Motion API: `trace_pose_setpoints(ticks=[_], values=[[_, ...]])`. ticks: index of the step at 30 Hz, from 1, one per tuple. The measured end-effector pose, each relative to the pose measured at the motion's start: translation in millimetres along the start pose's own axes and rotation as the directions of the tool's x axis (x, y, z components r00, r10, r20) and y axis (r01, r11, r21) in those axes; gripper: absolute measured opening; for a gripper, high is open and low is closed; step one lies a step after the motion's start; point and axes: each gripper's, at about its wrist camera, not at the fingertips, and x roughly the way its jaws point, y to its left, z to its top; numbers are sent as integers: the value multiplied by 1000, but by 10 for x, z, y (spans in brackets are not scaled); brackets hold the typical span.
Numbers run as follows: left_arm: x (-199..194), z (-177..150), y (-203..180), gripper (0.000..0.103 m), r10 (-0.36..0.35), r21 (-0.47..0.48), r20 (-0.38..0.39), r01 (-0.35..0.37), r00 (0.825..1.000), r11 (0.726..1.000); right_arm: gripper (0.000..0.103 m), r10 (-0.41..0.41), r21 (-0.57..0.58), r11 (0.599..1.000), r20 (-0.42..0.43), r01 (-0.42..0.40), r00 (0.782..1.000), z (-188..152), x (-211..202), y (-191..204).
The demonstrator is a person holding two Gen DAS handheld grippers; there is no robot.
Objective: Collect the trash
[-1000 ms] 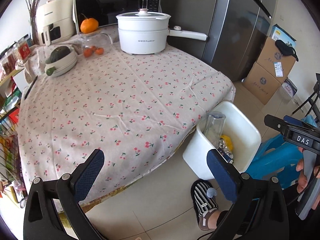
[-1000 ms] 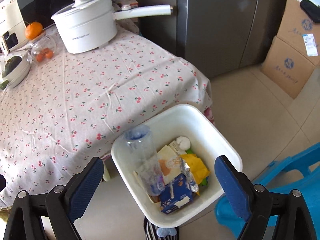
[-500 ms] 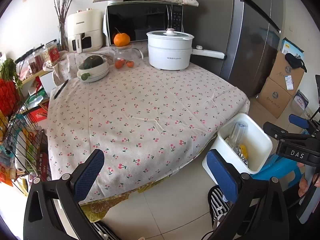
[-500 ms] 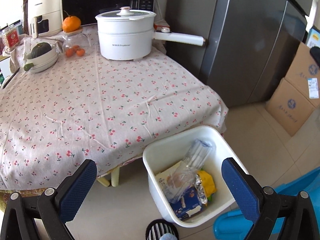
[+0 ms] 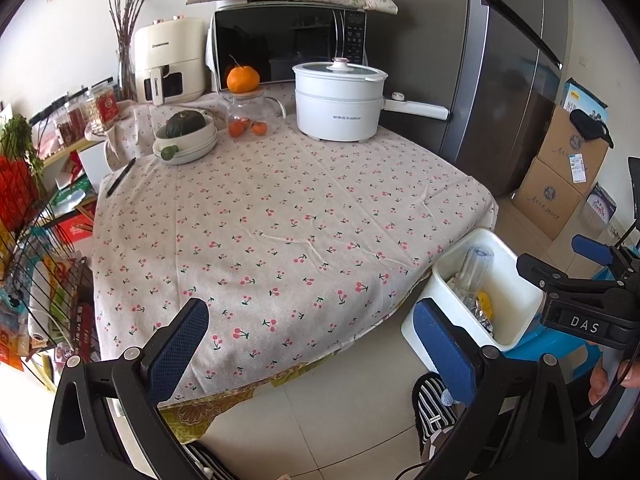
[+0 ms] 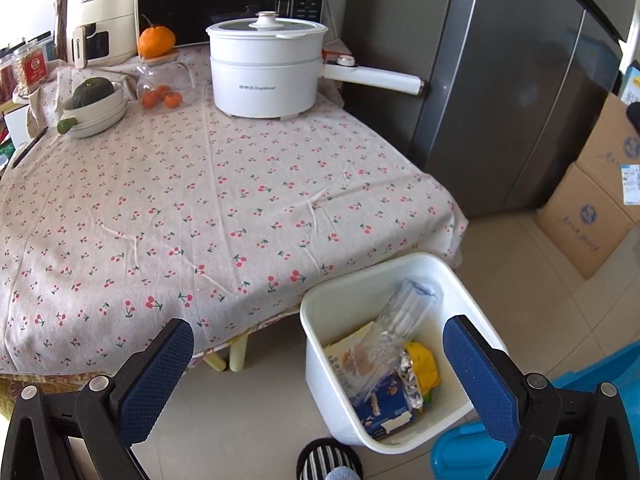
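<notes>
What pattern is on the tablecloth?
Small red cherries on a beige tablecloth, clearest in the right wrist view.

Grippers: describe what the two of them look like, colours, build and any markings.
Both the left gripper and right gripper have black plastic frames with silver screws and two fingers faced with blue cross-hatched pads. Seen from the left wrist view, the right gripper's body carries a white "DAS" label, and a thin black cable runs beside it.

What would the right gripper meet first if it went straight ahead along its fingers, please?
Probably the cherry-print tablecloth near the table's front edge, left of the white trash bin; the right gripper is open and empty, though depth is unclear.
</notes>
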Motion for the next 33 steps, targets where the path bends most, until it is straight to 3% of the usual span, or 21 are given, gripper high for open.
trace_pose_setpoints(ticks=[33], values=[[19,25,3,103,0,-29,-17,0,1000,1000,102,-1,8,1000,3,1,1000,10,-6,-42]])
